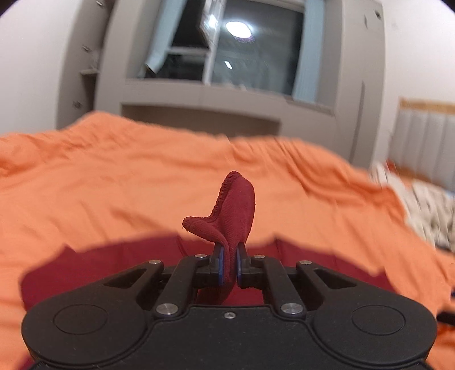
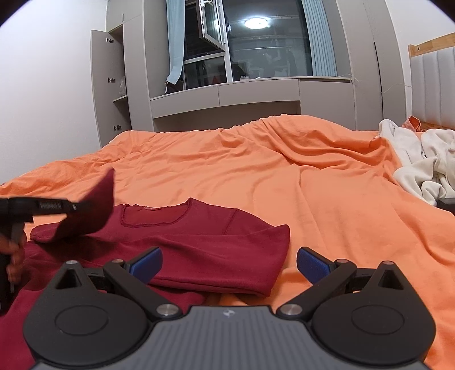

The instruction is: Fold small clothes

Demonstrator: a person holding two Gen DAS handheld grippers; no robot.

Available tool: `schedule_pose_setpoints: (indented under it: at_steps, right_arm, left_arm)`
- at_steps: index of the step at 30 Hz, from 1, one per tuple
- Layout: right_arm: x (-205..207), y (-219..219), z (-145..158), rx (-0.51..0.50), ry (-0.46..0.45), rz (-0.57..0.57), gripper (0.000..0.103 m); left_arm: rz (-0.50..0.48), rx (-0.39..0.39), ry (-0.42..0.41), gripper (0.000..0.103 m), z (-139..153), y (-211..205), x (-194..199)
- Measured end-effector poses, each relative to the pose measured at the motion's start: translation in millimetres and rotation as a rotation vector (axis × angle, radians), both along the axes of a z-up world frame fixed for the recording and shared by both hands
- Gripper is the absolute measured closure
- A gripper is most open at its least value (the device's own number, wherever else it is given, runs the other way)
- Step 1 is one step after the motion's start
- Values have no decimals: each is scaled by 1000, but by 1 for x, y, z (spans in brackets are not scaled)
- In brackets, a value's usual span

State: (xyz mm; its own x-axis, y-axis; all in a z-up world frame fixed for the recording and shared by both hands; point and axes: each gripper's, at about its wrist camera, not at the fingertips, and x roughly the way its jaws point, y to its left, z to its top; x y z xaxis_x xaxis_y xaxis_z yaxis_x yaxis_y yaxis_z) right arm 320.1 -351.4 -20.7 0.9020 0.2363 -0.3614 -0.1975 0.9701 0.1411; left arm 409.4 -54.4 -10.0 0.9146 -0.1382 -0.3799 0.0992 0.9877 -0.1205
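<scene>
The left gripper pinches the red shirt's sleeve. At the bottom, the right gripper is wide open, holding nothing, above the orange sheet.

The setting was a home bedroom: a bed with an orange sheet, a padded headboard at its right, grey wardrobes and a curtained window beyond it.

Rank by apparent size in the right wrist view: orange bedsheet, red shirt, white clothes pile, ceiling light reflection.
1. orange bedsheet
2. red shirt, though nearness to the camera enlarges it
3. white clothes pile, partly cut off at the frame edge
4. ceiling light reflection
</scene>
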Motion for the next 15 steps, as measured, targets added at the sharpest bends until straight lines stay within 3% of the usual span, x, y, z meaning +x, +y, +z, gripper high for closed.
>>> schedule_pose_setpoints:
  at_steps: [5, 9, 11, 13, 15]
  right_arm:
    - [2, 2, -1, -9, 8, -3, 0]
    - [4, 4, -3, -15, 16, -6, 0]
    - [6, 5, -4, -20, 21, -6, 0]
    - [7, 7, -4, -26, 24, -3, 0]
    - [8, 9, -4, -33, 28, 2, 0]
  left_arm:
    - [-61, -1, 84, 93, -16, 4, 8]
    - [-115, -52, 144, 80, -17, 16, 8]
    - [-138, -81, 168, 69, -16, 21, 4]
    - [-162, -99, 188, 46, -16, 25, 2]
    - [-169, -113, 197, 33, -12, 30, -4]
